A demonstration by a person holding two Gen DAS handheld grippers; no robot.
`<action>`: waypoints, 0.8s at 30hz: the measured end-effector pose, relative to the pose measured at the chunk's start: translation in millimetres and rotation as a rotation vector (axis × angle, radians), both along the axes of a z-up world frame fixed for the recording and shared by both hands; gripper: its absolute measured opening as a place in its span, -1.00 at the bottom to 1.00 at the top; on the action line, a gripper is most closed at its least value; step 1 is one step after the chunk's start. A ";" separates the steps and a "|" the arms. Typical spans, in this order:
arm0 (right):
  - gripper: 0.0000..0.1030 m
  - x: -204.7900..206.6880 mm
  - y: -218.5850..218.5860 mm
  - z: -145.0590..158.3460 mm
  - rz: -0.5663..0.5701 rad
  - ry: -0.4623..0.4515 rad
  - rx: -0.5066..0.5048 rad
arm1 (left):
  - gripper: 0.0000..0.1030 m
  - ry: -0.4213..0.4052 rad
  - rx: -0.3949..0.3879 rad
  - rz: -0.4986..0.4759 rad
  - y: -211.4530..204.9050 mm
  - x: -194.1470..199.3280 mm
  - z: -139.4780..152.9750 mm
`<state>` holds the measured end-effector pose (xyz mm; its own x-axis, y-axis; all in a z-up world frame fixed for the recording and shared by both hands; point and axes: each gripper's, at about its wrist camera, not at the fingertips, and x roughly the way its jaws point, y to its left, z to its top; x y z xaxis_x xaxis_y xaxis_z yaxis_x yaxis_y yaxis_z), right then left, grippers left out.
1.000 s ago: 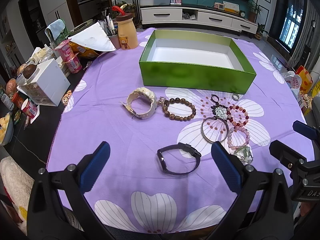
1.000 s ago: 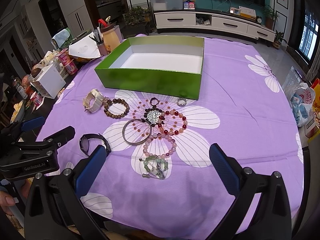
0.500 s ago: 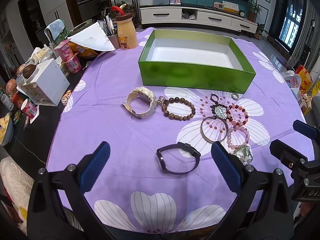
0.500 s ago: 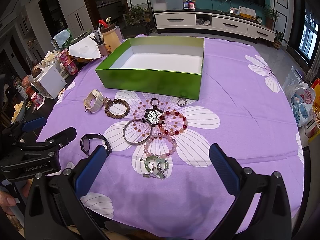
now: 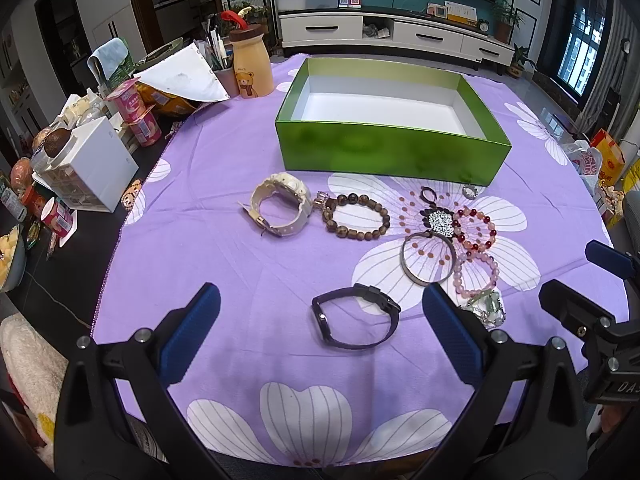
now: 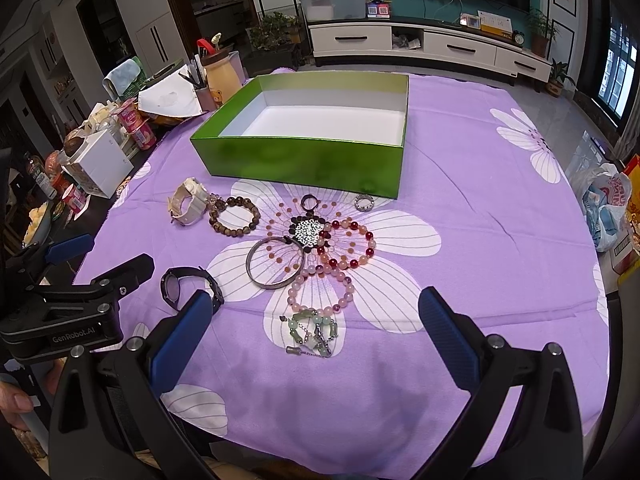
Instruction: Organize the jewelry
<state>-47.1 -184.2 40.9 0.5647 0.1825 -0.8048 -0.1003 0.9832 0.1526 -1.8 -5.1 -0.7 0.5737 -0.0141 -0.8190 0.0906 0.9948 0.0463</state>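
Both grippers wide open, nothing picked up

My left gripper [image 5: 320, 320] hangs over the black watch [image 5: 354, 316], my right gripper [image 6: 316, 320] over the green bead bracelet [image 6: 312, 330]. The other jewelry lies on the purple cloth [image 6: 500, 220] near the empty green box [image 5: 392, 156].

My left gripper [image 5: 320, 334] has crept a touch toward the table's far edge, so the black watch [image 5: 354, 316] sits slightly lower between my spread fingers. My right gripper [image 6: 314, 334] has drifted the same way, with the jade bracelet [image 6: 312, 330] a shade nearer.
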 end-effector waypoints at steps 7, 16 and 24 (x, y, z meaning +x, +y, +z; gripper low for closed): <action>0.97 -0.2 0.2 -2.9 0.002 0.008 0.004 | 0.96 0.005 -0.011 -0.004 -1.7 -1.2 -3.2; 0.97 -1.8 -4.9 -18.2 0.032 0.026 0.036 | 0.96 0.005 -0.119 -0.025 12.1 1.1 -14.5; 0.80 -10.2 -17.6 -41.7 0.094 0.030 0.043 | 0.96 0.026 -0.184 -0.062 29.9 -6.6 -42.4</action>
<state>-57.3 -201.9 -0.8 0.5194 0.2685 -0.8113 -0.1869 0.9621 0.1987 -8.5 24.9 -43.1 0.5455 -0.2000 -0.8139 0.1508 0.9787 -0.1395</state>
